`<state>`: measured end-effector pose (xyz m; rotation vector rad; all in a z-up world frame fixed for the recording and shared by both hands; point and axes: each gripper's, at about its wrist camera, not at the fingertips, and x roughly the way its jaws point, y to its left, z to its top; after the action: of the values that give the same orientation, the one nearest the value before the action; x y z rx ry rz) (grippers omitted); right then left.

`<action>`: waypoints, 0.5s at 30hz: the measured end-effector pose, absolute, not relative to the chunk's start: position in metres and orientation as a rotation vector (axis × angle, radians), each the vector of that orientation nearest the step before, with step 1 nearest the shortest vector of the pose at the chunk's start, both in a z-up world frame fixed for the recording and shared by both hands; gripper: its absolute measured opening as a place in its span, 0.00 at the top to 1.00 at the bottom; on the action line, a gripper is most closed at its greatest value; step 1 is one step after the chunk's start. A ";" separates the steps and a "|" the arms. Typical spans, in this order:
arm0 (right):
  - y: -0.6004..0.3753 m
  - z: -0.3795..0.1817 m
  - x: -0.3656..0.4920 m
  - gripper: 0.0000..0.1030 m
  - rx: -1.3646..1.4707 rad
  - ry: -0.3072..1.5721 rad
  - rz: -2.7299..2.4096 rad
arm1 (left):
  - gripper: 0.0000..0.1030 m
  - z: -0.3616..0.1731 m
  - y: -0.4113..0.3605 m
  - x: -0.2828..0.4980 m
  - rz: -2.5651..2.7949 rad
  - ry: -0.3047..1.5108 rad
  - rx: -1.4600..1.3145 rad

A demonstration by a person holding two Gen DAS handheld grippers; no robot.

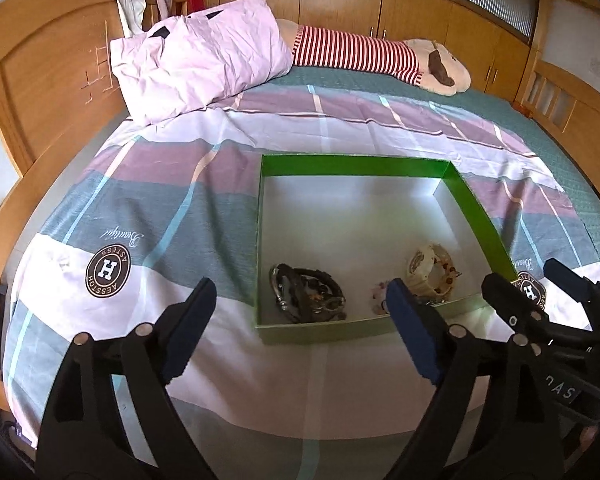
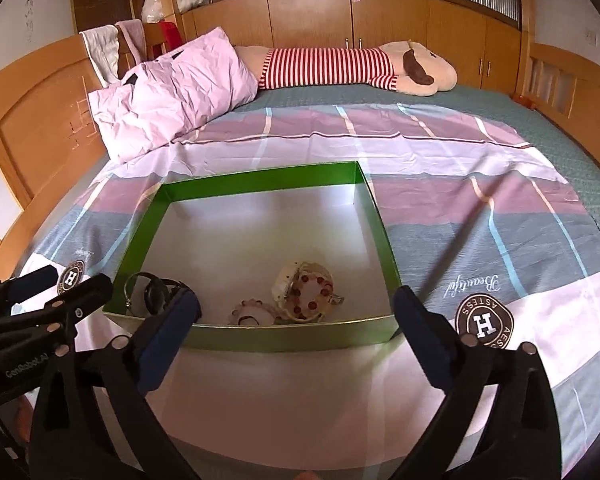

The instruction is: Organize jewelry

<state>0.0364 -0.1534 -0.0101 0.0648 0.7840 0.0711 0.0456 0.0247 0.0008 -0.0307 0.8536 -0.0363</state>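
Left wrist view first: our left gripper (image 1: 300, 300) hangs spread wide with nothing between its pads, just short of the green box (image 1: 364, 166) lying on the bedspread (image 1: 172, 208). Inside, by the near wall, we count three pieces: a black watch (image 1: 308, 292) at seven o'clock of the box floor, a cream watch (image 1: 430, 274) at five o'clock with a beaded bracelet looped on it, and a small pink piece (image 1: 378, 300) between them, half hidden behind our fingertip. Off at three o'clock, the right gripper (image 1: 518, 274) shows too, also spread.

We judge these watches light but lumpy; the straps should give, the faces scratch, so we'd pinch across a strap rather than the dial.

Over to the right wrist view: our right gripper (image 2: 296, 300) stands wide and empty over the near wall of the green box (image 2: 260, 178). Same three inside: black watch (image 2: 152, 294) at eight o'clock, pink scalloped piece (image 2: 252, 314) at six, cream watch (image 2: 304, 292) just beside it. The beads look slippery and loose; we'd take them with the watch. The left gripper (image 2: 70, 280) sits at nine o'clock, open. One box, nothing on the bedspread (image 2: 480, 220) outside it.
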 end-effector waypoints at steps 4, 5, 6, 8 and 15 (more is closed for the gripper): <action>-0.153 -0.012 0.039 0.02 0.067 0.794 0.073 | 0.10 -0.002 0.030 0.048 -0.021 0.887 -0.046; -0.153 -0.011 0.039 0.02 0.068 0.787 0.064 | 0.08 -0.003 0.031 0.049 -0.016 0.894 -0.054; -0.152 -0.011 0.039 0.02 0.067 0.782 0.058 | 0.05 -0.002 0.033 0.049 -0.008 0.901 -0.061; -0.150 -0.010 0.039 0.02 0.051 0.778 0.048 | 0.02 0.000 0.036 0.050 -0.005 0.900 -0.067; -0.144 -0.013 0.044 0.02 0.011 0.768 0.023 | 0.02 0.002 0.032 0.054 -0.029 0.907 -0.056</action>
<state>0.0439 -0.1442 -0.0125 0.0105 0.7680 0.0235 0.0544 0.0325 0.0015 -0.0562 0.9072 -0.0292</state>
